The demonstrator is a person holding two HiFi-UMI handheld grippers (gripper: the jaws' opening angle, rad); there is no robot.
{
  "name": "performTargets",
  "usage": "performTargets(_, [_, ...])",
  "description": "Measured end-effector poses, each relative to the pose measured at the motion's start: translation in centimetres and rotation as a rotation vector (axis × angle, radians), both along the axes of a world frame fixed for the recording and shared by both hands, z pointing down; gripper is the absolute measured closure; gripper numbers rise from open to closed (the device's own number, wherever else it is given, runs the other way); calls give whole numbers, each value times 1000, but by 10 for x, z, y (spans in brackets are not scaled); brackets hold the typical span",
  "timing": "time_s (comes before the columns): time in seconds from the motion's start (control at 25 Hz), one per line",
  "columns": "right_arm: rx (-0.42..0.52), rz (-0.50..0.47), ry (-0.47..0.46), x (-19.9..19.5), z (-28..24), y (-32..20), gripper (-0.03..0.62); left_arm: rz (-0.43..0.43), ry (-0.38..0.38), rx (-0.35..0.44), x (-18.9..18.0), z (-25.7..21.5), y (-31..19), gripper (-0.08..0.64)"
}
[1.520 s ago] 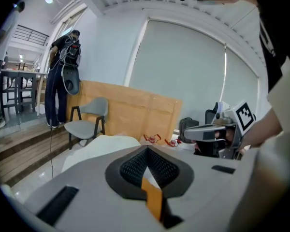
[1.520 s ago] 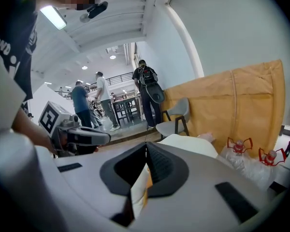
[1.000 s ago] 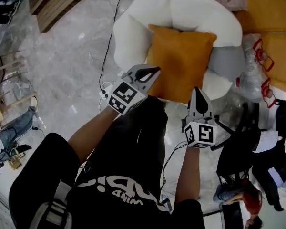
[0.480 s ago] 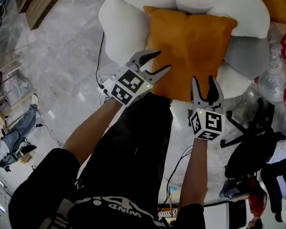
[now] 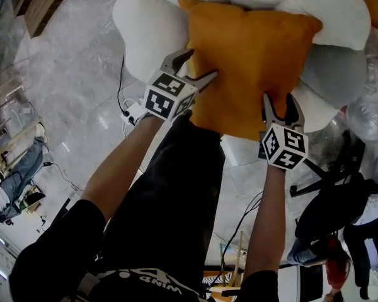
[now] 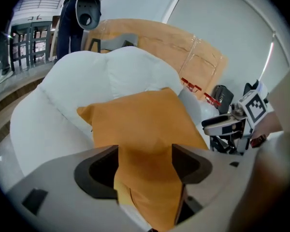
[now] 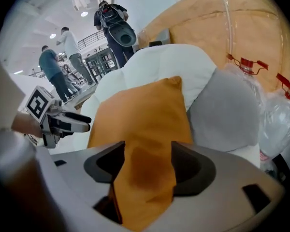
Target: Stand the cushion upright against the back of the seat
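Readable marks, entries:
1. Shirt, black. It bore white lettering, upside down in the head view and cut off by the lower edge. It appeared to read "WIND"; the rest was illegible.
2. Left cube. Its faces carried black-and-white square marker codes, with no letters or numbers.
3. Right cube. It carried codes of the same kind, with no letters or numbers.

No other text, brand or number was legible in any view.

**Own kit, as worn**

I wore a black short-sleeved T-shirt with white lettering across the chest. My left gripper and right gripper were pale grey with dark jaw pads. Each bore a black-and-white marker cube.
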State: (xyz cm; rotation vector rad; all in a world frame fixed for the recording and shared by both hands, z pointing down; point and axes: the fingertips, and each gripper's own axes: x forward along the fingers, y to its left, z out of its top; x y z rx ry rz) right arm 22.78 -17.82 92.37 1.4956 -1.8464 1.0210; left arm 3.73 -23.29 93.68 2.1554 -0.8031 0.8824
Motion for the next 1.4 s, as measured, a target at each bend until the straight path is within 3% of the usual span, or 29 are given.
performTargets(0.24, [-61, -92, 12, -11, 27, -7, 305, -2, -26, -18, 7, 19, -7, 227])
performTargets(0.52, [-88, -98, 10, -15, 39, -11, 326, 0, -22, -47, 10, 26, -8, 265])
performTargets(0.6, [-95, -101, 24, -14, 41, -11, 358, 6, -22, -61, 14, 28, -8, 312])
performTargets(0.76, [-105, -94, 28, -12, 41, -9, 488, 18, -13, -71, 21, 24, -3, 432])
performTargets(0.84, [-93, -78, 13, -13, 38, -7, 550, 27, 1, -66, 27, 20, 1, 504])
performTargets(0.92, [-71, -50, -9, -12, 34, -4, 565, 28, 21, -63, 31, 16, 4, 534])
performTargets(1.2, [-13, -16, -49, -6, 8, 3, 565, 58, 68, -27, 36, -13, 12, 549])
performTargets(1.4, [87, 32, -97, -11, -25, 0, 565, 81, 105, 70, 34, -57, 1, 549])
